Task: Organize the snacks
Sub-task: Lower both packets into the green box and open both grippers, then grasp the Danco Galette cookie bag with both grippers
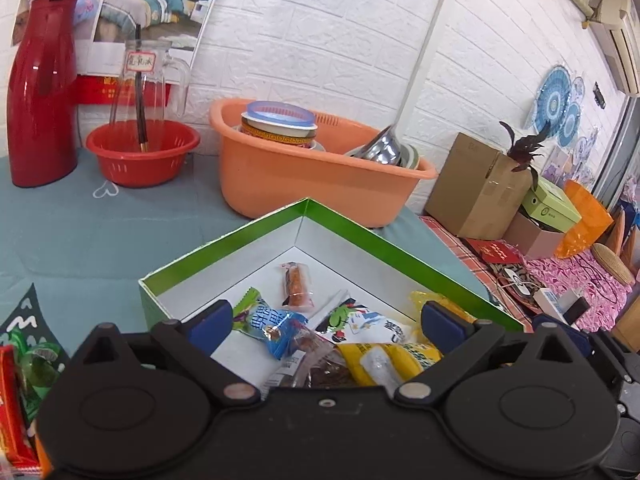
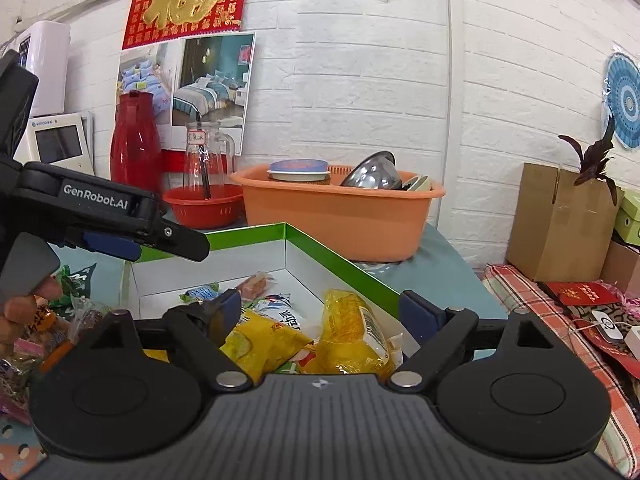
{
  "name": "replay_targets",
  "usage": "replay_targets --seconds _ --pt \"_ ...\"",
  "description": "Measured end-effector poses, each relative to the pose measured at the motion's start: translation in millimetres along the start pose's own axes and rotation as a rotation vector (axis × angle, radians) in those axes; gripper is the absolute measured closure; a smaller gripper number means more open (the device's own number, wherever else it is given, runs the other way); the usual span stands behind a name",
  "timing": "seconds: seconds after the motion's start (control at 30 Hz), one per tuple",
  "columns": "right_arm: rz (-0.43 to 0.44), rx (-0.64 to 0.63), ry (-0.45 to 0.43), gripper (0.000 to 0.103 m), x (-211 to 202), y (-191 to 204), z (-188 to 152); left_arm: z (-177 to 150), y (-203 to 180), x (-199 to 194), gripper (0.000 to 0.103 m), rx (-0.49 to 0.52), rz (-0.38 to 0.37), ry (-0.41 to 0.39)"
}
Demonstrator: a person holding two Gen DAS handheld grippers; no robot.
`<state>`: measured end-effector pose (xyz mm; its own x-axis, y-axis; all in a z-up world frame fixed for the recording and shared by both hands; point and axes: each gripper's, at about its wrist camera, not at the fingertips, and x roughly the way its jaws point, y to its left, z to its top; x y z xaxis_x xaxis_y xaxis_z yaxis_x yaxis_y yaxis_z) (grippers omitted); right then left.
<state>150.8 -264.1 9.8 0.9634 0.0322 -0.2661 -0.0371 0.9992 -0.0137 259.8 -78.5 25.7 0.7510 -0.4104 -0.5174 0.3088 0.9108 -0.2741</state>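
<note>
Inside one green box (image 2: 344, 268), two yellow packets (image 2: 352, 340).

Both wrist cams sit close over the green box (image 1: 224, 236) (image 2: 340, 256), facing the brick wall; both share the orange basin (image 1: 320, 176) (image 2: 340, 220).

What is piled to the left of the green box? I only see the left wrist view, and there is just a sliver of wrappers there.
Observer: A heap of loose snacks lies on the table beside the box.
Operator: Who holds my tool?
Observer: A person's hand shows just below the left tool, whose tip reaches over the box's rim.
Operator: Anything above the bedding poster?
Observer: A red banner with a big gold character.
</note>
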Motion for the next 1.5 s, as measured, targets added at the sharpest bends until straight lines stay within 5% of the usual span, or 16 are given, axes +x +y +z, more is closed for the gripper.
replay_targets --seconds 0.4,0.8,1.1,1.3,1.5 --pt "0.086 -0.009 -0.061 0.000 -67 37 -2 -31 -15 -86 0.000 0.025 -0.060 -0.006" --pt "0.357 -0.015 0.083 0.000 -82 112 -37 -93 82 -185 0.000 -0.155 0.194 -0.062" --pt "0.411 -0.044 0.120 0.000 -85 145 -37 -92 180 -192 0.000 -0.311 0.316 -0.041" --pt "0.409 -0.044 0.146 0.000 -86 152 -39 -94 221 -159 0.000 -0.348 0.283 0.058" --pt "0.424 -0.046 0.162 0.000 -85 161 -40 -108 199 -170 0.000 -0.327 0.155 0.078"
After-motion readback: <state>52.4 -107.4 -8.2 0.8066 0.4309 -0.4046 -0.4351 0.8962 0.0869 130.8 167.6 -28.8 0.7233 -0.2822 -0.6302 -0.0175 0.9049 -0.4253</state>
